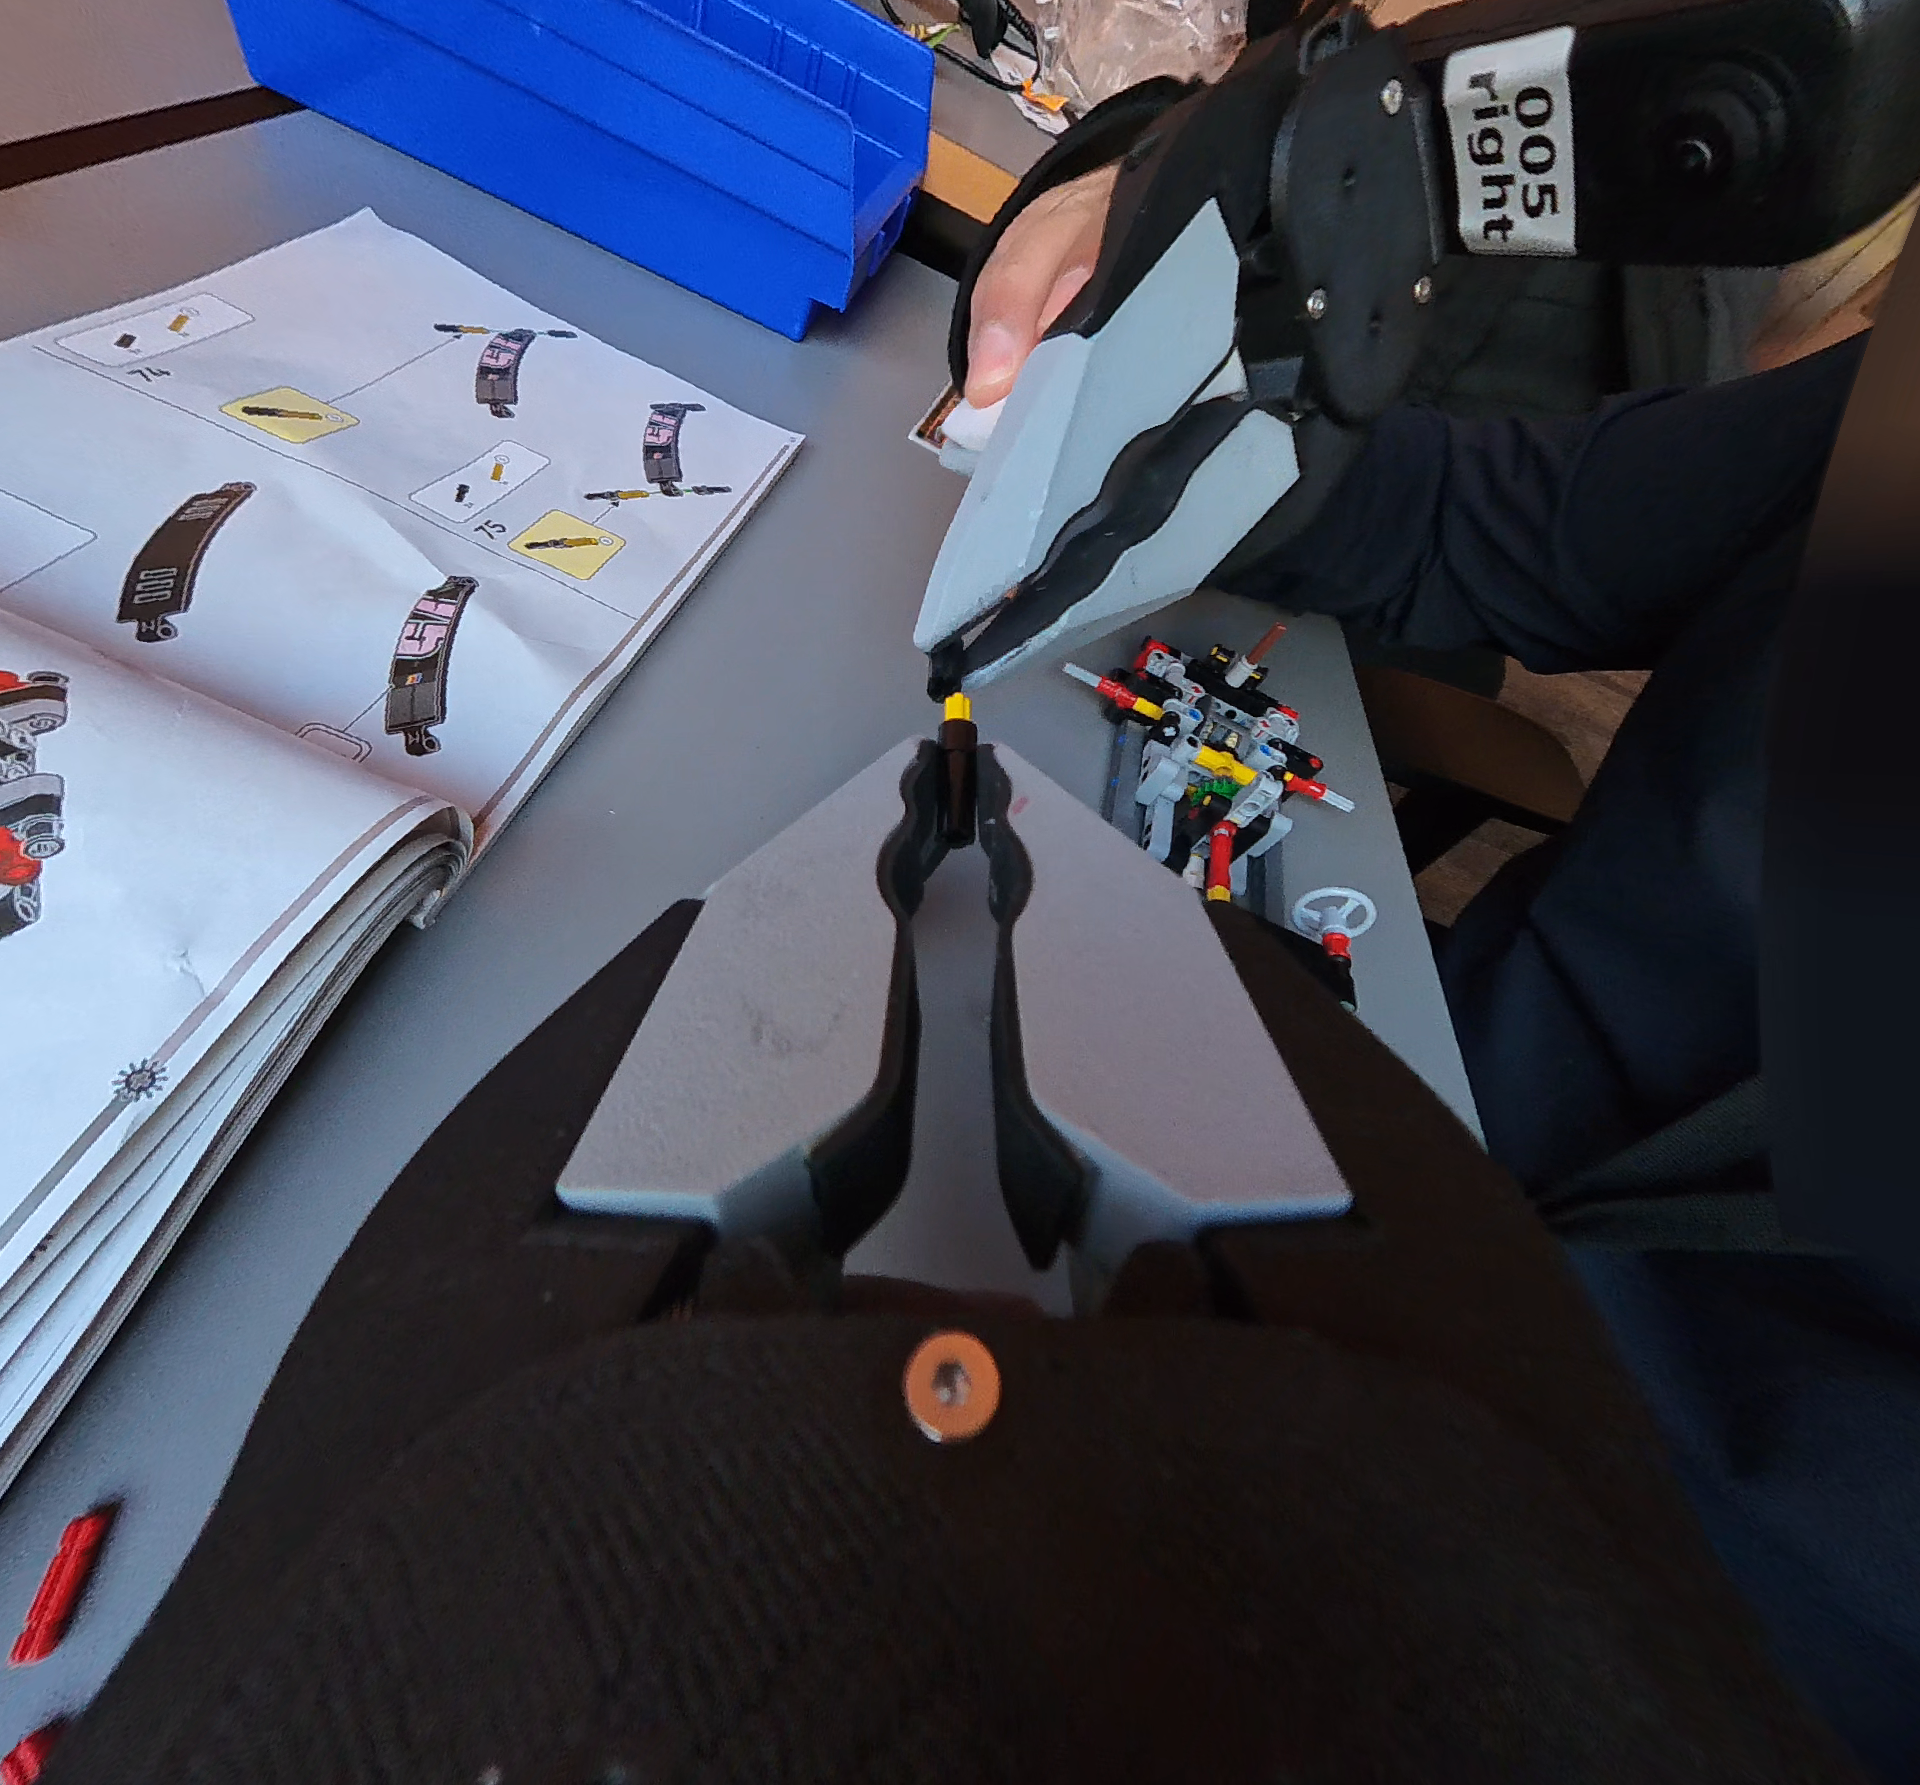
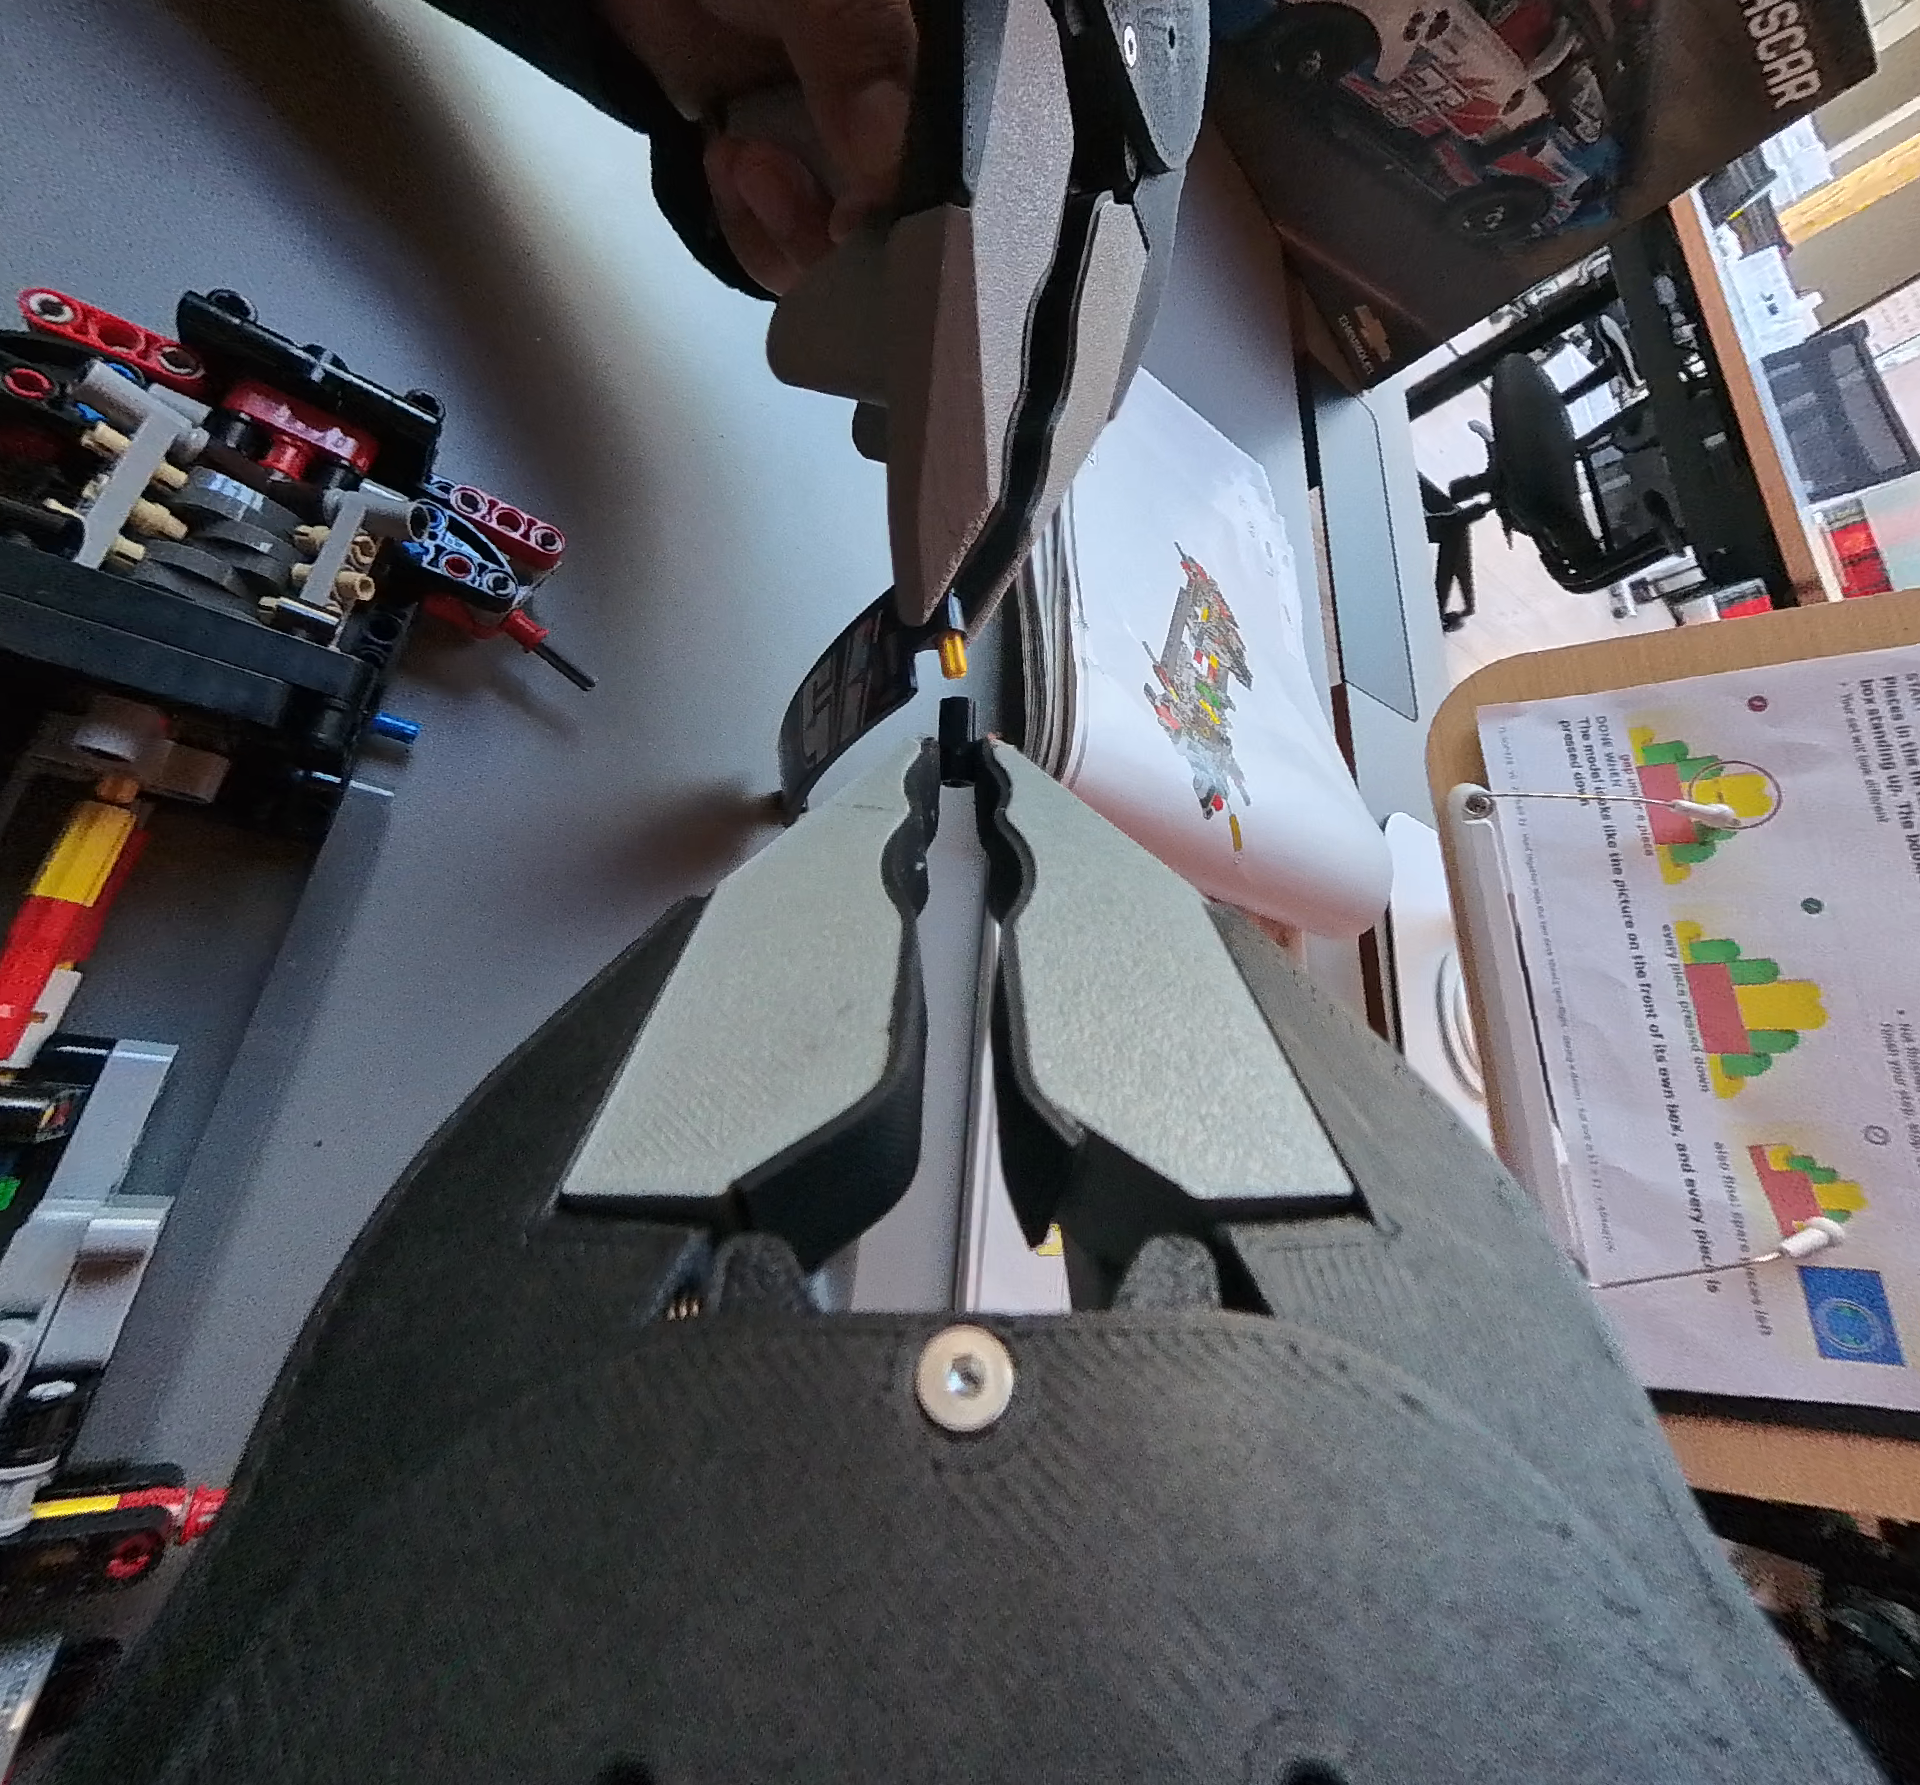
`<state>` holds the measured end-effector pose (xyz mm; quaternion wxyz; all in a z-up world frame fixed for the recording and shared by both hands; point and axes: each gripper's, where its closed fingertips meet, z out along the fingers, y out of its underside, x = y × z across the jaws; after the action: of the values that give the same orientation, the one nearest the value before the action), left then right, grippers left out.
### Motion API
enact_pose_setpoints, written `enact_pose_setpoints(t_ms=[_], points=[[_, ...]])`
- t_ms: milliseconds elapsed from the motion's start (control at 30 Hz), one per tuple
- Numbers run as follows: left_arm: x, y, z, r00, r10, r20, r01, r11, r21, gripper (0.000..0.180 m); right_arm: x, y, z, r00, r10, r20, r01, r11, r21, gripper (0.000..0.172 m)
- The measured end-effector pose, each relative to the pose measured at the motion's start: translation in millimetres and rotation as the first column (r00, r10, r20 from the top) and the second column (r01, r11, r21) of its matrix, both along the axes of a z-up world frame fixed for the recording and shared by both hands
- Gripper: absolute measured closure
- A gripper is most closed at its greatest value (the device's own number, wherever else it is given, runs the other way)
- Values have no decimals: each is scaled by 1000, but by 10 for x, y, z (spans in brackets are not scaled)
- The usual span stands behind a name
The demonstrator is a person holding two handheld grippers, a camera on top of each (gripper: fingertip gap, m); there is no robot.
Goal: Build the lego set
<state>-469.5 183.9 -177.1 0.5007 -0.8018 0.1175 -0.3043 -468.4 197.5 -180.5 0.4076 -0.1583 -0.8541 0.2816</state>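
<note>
Left gripper [image 1: 954,779], centre frame, pinches a black peg [image 1: 956,790] with a yellow end [image 1: 955,706] sticking past its tips. Right gripper [image 2: 958,759] pinches a short black connector [image 2: 957,736]; the two parts sit tip to tip, just apart. A curved black panel [image 2: 842,696] lies beside them. Open manual [image 1: 312,613] on the grey counter [image 1: 727,696], left of frame; brick model [image 1: 1216,769] at right; blue bin [image 1: 582,73] upper left.
</note>
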Motion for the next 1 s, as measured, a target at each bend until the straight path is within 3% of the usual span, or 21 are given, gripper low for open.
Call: enact_pose_setpoints(t_ms=[233, 367, 500, 1000], points=[[9, -4, 13, 995, 11, -101, -7, 999, 36, 177, 38, -37, -14, 996, 37, 78, -29, 994, -106, 167], [-60, -12, -5, 973, 48, -225, -37, 998, 55, 176, 83, -66, 4, 985, 88, 151, -51, 972, -230, 168], [-15, -15, -35, 969, 31, -245, -19, 999, 51, 176, 92, -56, 29, 978, 113, 176, -55, 950, -306, 167], [53, 6, -98, 955, 21, -296, -9, 999, 43, 176, 65, -48, -103, 961, 93, 260, -10, 953, -304, 167]])
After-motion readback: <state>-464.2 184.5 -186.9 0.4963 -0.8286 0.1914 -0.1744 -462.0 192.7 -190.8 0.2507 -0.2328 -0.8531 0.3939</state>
